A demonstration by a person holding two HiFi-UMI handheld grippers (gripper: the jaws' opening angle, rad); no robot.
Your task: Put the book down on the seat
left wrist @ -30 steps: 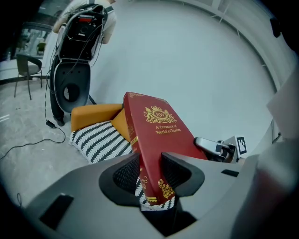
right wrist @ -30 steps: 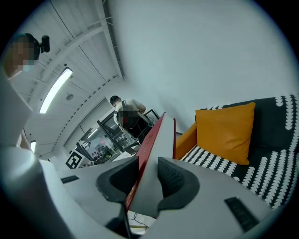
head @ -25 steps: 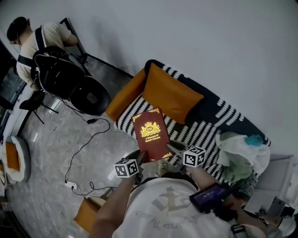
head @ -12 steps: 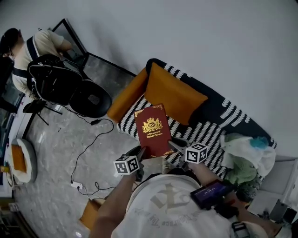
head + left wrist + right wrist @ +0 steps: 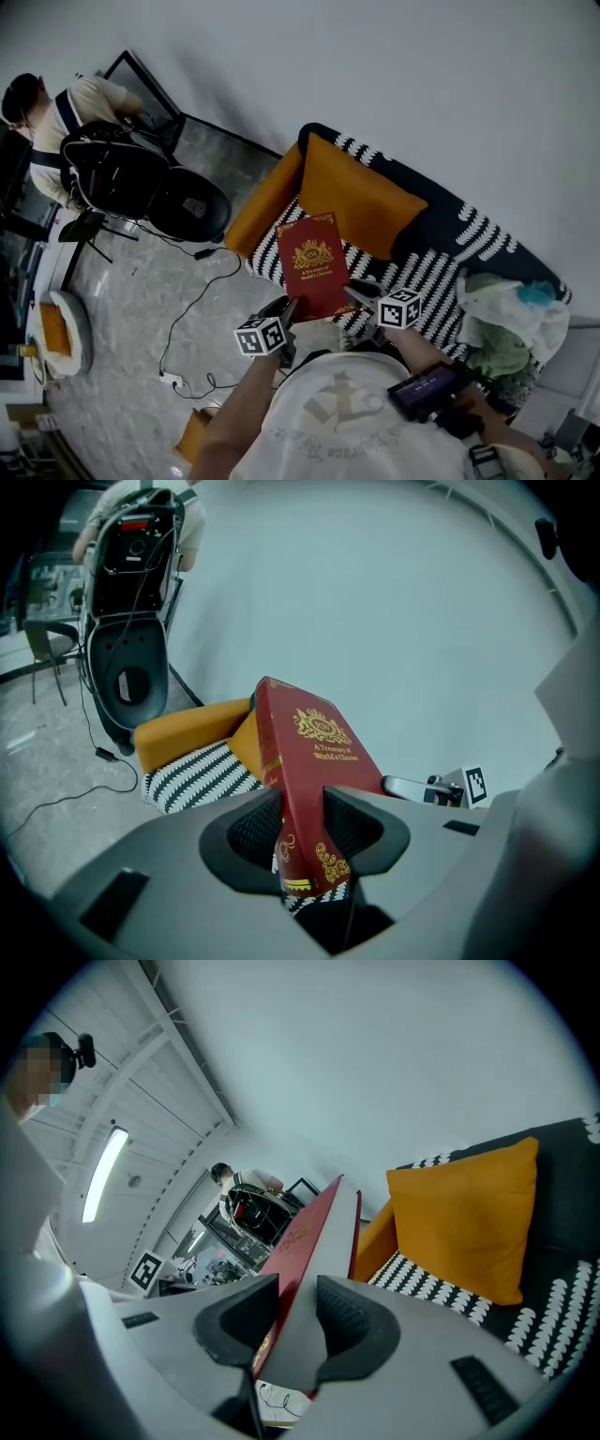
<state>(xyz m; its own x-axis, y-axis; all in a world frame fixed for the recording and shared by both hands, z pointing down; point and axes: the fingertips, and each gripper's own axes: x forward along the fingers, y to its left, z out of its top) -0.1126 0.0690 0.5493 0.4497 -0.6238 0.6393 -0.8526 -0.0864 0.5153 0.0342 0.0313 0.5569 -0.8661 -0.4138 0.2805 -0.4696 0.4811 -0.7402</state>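
Note:
A red hardback book with a gold crest is held in the air above the front of the striped sofa seat. My left gripper is shut on the book's lower spine corner. My right gripper is shut on the opposite lower corner, and the cover and page block pass between its jaws. The book stands tilted up toward the wall. In the right gripper view an orange cushion leans on the sofa back behind it.
The sofa has an orange left armrest and an orange cushion. A heap of pale cloths lies at its right end. A person stands by a black chair at the left. A cable runs over the marble floor.
The book and both grippers have crept a little to the right and downward in the head view, staying above the seat's front. Both grips have held.

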